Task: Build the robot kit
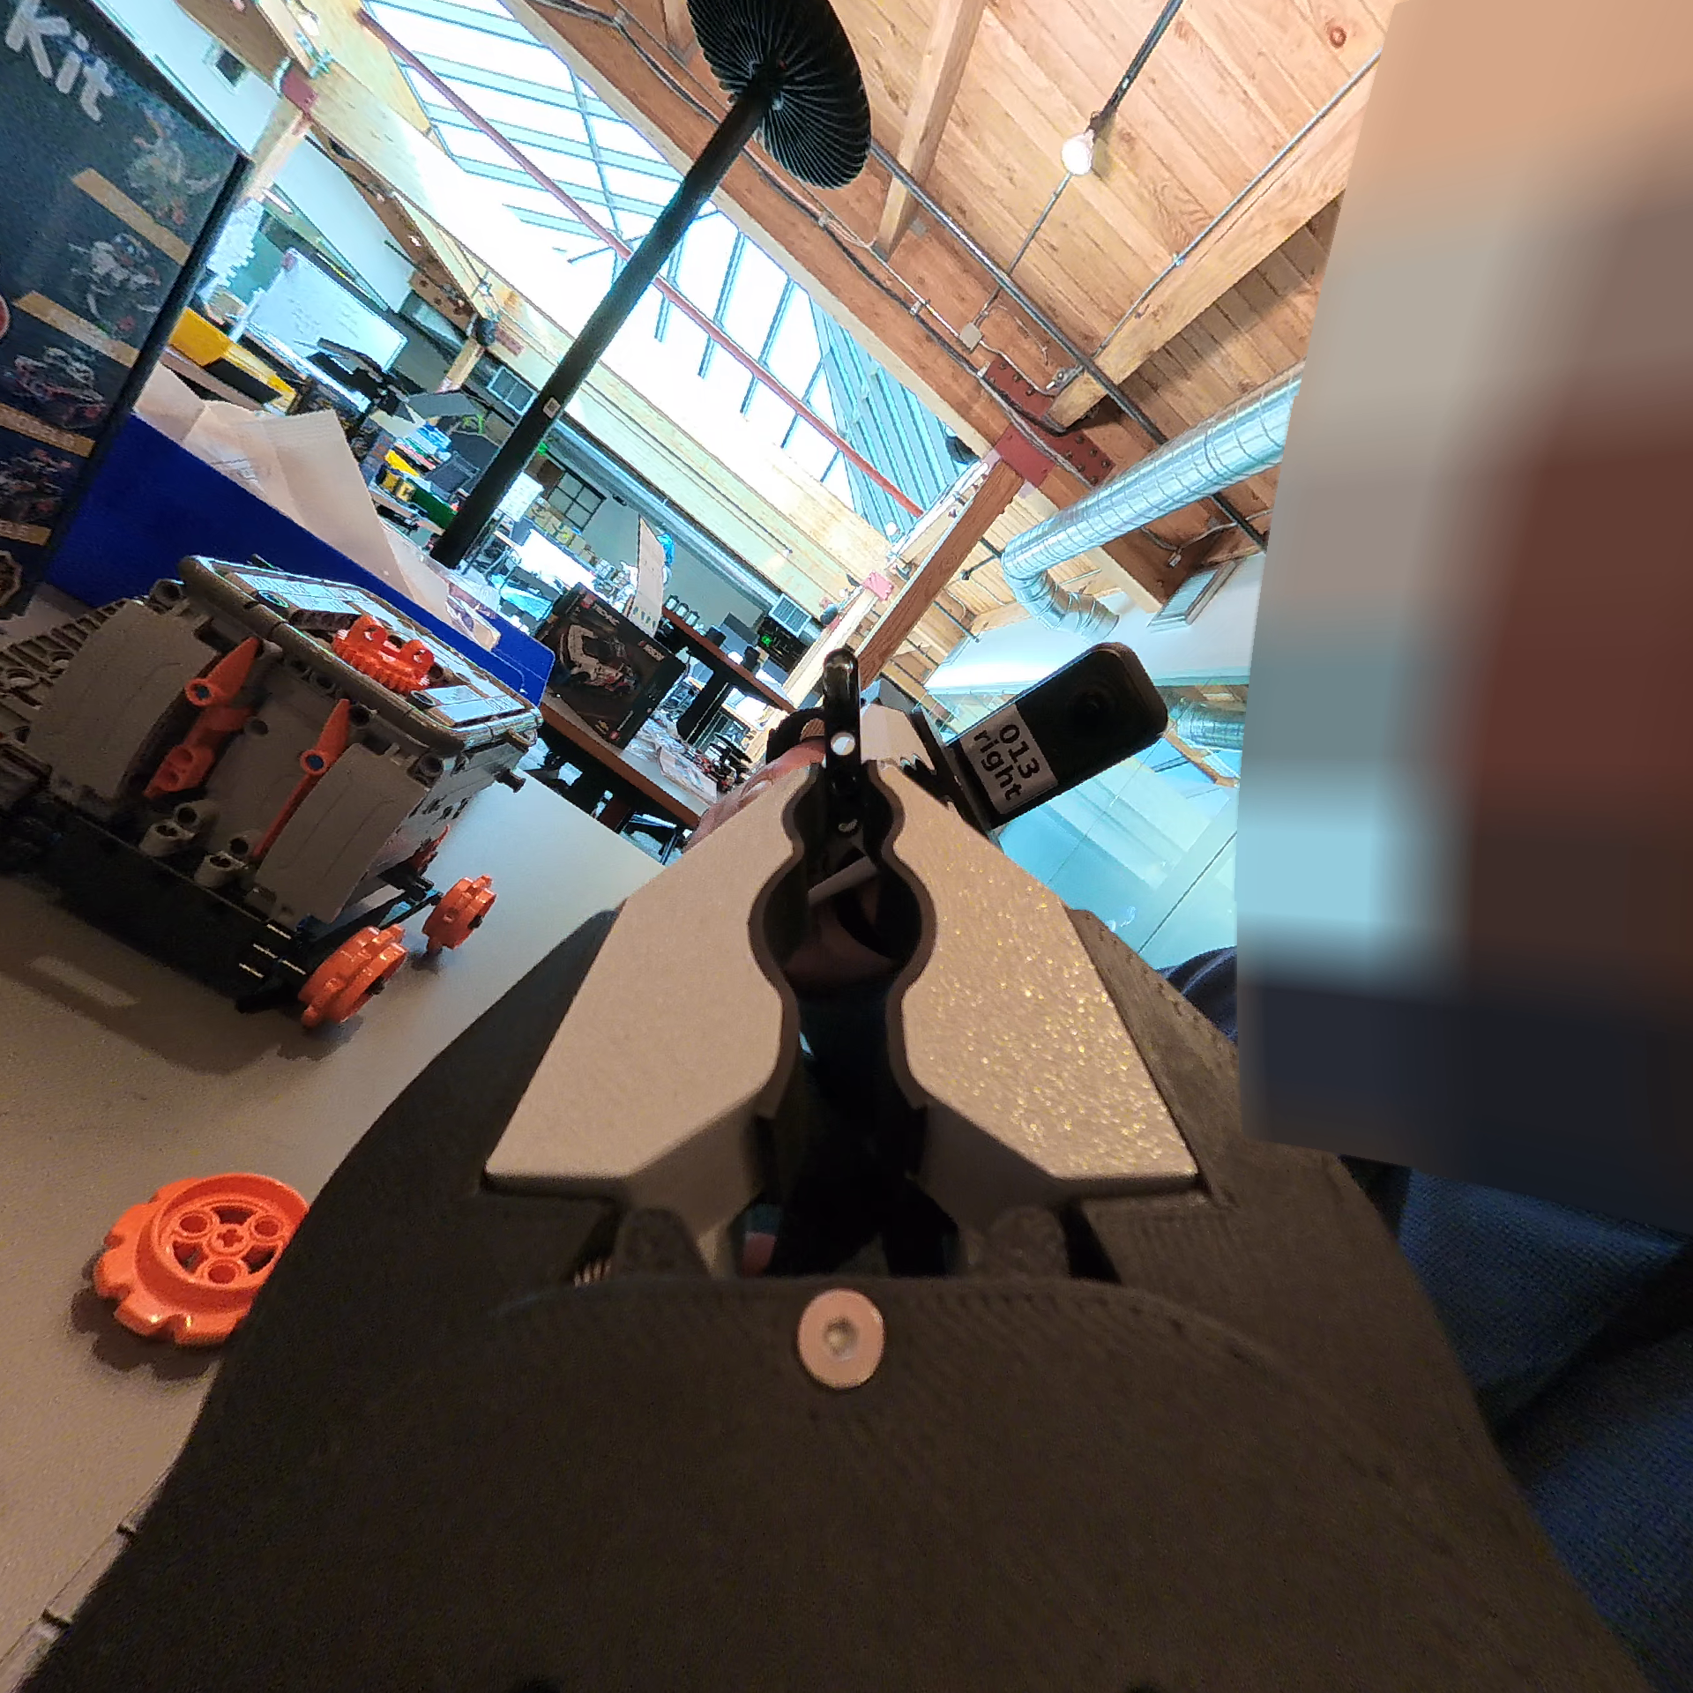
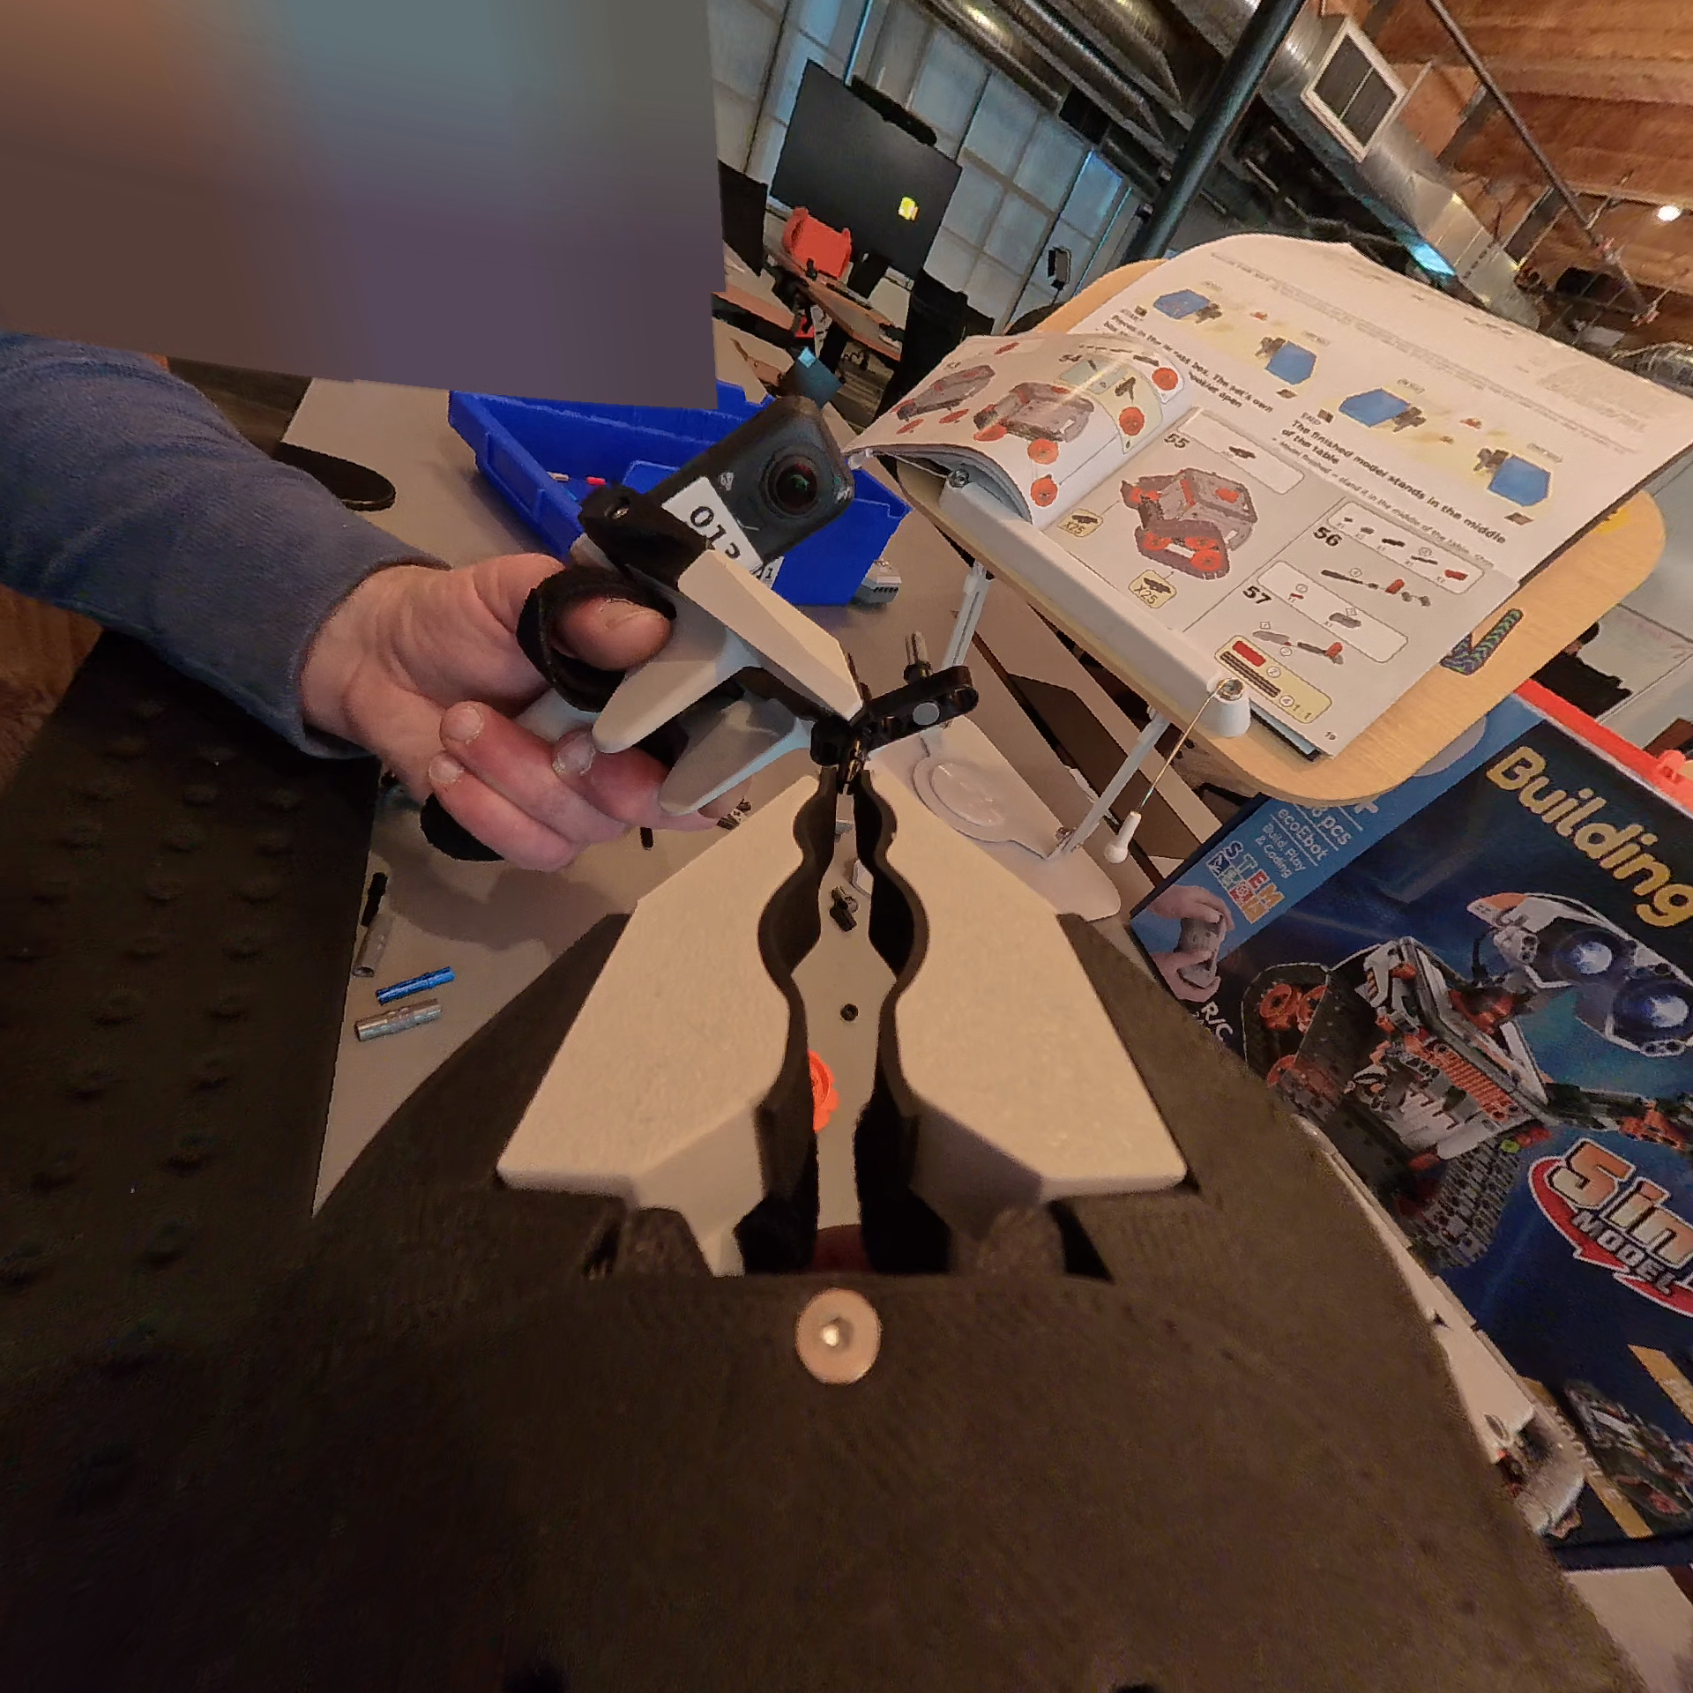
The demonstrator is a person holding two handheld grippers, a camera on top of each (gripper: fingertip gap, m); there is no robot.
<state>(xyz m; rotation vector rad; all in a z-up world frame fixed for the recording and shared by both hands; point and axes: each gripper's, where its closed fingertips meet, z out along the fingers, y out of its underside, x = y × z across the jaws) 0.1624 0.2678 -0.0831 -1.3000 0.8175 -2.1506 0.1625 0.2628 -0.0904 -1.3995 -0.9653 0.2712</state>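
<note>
above the grey table [image 1: 137, 1127], both grippers pinch one small black beam piece [image 2: 916, 710]: left gripper [image 1: 838, 770] and right gripper [image 2: 847, 779] clamped on it, tips meeting.

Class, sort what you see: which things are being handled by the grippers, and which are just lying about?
Handled: left gripper, right gripper, both shut on the black beam piece.
Lying about: orange wheel, grey-and-orange model, blue tray, open booklet, kit box, blue pin.

Workshop, timber ceiling [image 1: 1054, 183], ducting [image 1: 1145, 495], workbenches [image 1: 641, 751]
</note>
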